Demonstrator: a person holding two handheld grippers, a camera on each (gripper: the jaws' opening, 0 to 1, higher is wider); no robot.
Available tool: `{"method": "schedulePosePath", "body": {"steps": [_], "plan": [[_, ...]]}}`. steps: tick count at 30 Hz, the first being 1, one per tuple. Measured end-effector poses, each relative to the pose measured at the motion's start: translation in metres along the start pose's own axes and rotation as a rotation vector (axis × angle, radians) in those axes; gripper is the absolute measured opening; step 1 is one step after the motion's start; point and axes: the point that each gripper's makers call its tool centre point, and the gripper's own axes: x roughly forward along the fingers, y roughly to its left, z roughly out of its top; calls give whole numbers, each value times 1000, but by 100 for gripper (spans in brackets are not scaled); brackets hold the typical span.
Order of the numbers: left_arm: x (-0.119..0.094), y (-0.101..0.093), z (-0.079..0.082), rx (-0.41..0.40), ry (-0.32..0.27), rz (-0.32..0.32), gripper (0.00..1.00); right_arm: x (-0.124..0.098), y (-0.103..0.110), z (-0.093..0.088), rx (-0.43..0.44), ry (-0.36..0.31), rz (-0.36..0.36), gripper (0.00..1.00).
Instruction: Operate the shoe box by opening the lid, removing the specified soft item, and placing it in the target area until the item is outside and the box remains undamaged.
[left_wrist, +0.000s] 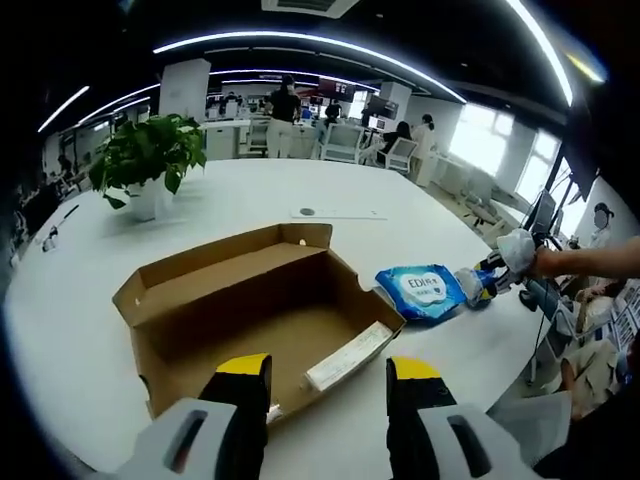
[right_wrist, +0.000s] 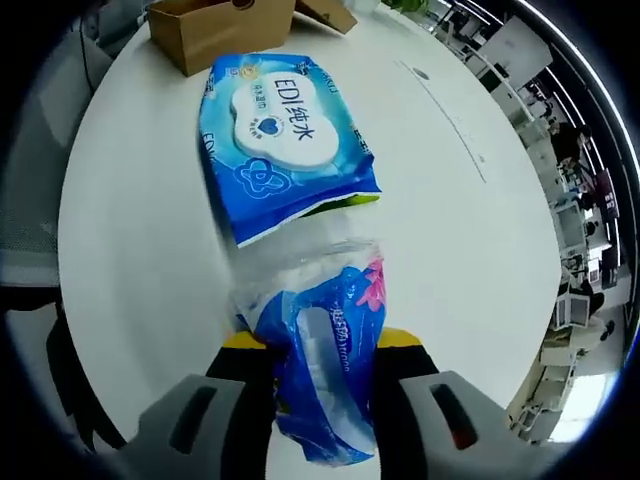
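The brown cardboard shoe box (left_wrist: 250, 300) lies open on the white table, lid folded back; a white slip (left_wrist: 345, 358) rests on its floor. My left gripper (left_wrist: 328, 368) hovers open just before the box's near wall, with nothing between its fingers. To the right of the box lies a blue wet-wipes pack (left_wrist: 422, 290) (right_wrist: 280, 135). My right gripper (right_wrist: 320, 345) is shut on a crinkled blue soft packet (right_wrist: 325, 380), held just beyond the wipes pack and touching its end. That gripper (left_wrist: 488, 280) enters the left gripper view from the right, with a gloved hand (left_wrist: 518, 250) behind it.
A potted plant (left_wrist: 148, 160) stands at the table's far left. A flat white strip (left_wrist: 338, 213) lies behind the box. The round table edge (right_wrist: 80, 250) runs close to the wipes pack. The box corner (right_wrist: 215, 30) is at the top. Office chairs and people are in the background.
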Motion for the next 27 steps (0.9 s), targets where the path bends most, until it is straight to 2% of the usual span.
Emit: {"method": "schedulePosePath", "body": {"steps": [3,8,14,27], "plan": [[-4,-2,-1,-10,0,5,47,5,-1,0,-39,14,8,34],[-6,-3,-7,-25,6,13,47,2,-7,9,-44,11,8,36],[-7,-3,-10,-31,8,22,47,-7,4,14,-74,4,25,38],[-4,-5,-6,-21,7,8,47,-12,8,19,-104,-2,35,41]]}}
